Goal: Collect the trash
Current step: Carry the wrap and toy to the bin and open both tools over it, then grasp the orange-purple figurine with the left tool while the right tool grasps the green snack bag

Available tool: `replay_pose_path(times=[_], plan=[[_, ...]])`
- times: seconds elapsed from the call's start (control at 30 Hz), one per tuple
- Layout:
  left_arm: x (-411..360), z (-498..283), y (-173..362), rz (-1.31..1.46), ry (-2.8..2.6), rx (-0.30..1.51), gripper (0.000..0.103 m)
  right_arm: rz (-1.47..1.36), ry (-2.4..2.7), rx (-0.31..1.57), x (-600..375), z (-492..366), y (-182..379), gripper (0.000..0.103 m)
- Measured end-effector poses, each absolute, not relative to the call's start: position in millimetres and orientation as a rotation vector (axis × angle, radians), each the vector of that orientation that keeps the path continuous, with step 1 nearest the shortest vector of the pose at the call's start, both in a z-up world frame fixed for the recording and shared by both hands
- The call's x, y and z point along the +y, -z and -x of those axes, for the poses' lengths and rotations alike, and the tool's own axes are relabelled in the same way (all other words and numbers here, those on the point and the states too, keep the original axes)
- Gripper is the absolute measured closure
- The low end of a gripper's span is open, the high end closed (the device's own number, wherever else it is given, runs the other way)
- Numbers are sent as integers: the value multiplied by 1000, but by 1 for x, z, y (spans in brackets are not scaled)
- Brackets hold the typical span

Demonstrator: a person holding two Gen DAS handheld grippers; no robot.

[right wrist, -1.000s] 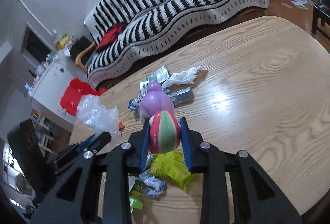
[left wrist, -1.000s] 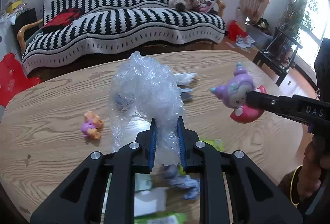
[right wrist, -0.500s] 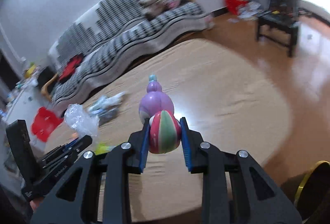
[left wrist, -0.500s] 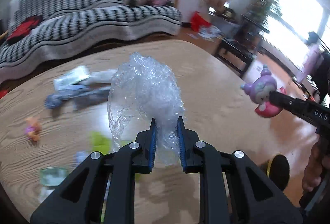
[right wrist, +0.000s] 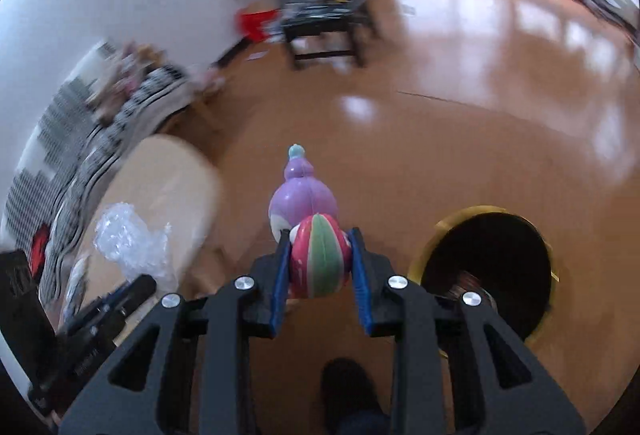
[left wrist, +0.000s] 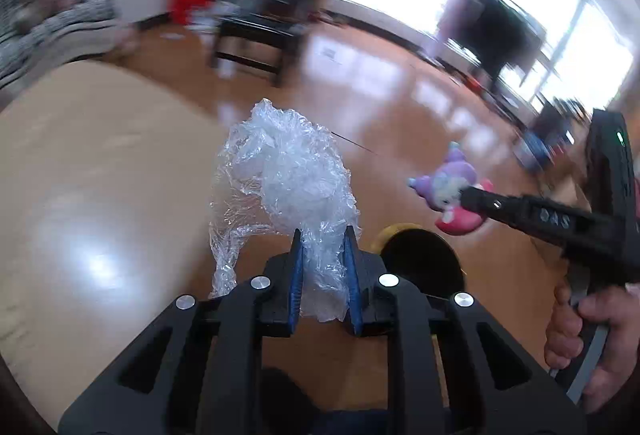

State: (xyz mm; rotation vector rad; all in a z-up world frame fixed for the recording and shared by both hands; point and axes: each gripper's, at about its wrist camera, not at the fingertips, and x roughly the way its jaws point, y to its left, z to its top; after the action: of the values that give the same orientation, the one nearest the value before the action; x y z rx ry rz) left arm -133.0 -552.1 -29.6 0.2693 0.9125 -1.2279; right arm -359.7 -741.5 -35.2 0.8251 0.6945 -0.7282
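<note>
My left gripper is shut on a crumpled clear plastic wrap, held in the air past the table's edge. My right gripper is shut on a purple and pink toy figure; the same toy shows at the right of the left wrist view. A dark round bin with a yellow rim stands on the floor, low and to the right of the right gripper. In the left wrist view the bin peeks out just behind my right finger. The plastic wrap also shows at the left of the right wrist view.
The light wooden table fills the left side. A glossy brown floor spreads ahead. A dark low table stands further off, the striped sofa at the far left. A hand grips the right tool.
Both grippers have swung away from the sofa and the littered table towards the open floor and windows, each still holding its load. The bin has come into view below them.
</note>
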Motion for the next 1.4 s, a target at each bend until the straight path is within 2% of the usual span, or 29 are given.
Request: replay_pose_path(times=[0.3, 0.6, 0.67, 0.7, 0.73, 0.97, 1.07, 1.23, 1.4], plan=[[-654, 231, 114, -475, 1481, 1041, 85, -1018, 974, 711, -802, 454, 92, 75], [-697, 245, 163, -541, 1523, 1121, 83, -1032, 1009, 739, -813, 462, 101, 72], [-699, 248, 165, -563, 1524, 1102, 69, -1031, 1020, 758, -814, 459, 103, 58], [-700, 249, 165, -566, 1524, 1093, 50, -1030, 1033, 751, -814, 459, 101, 40], [-702, 250, 163, -561, 1524, 1081, 38, -1023, 1043, 742, -814, 459, 97, 31], [-691, 235, 141, -544, 1490, 1016, 27, -1000, 1052, 721, -810, 454, 89, 27], [-681, 224, 122, -540, 1461, 971, 23, -968, 1039, 678, -803, 441, 77, 21], [-631, 182, 67, -497, 1343, 861, 18, -853, 919, 676, -778, 381, 50, 18], [-546, 116, 11, -411, 1123, 784, 15, -721, 727, 695, -733, 298, 17, 16]])
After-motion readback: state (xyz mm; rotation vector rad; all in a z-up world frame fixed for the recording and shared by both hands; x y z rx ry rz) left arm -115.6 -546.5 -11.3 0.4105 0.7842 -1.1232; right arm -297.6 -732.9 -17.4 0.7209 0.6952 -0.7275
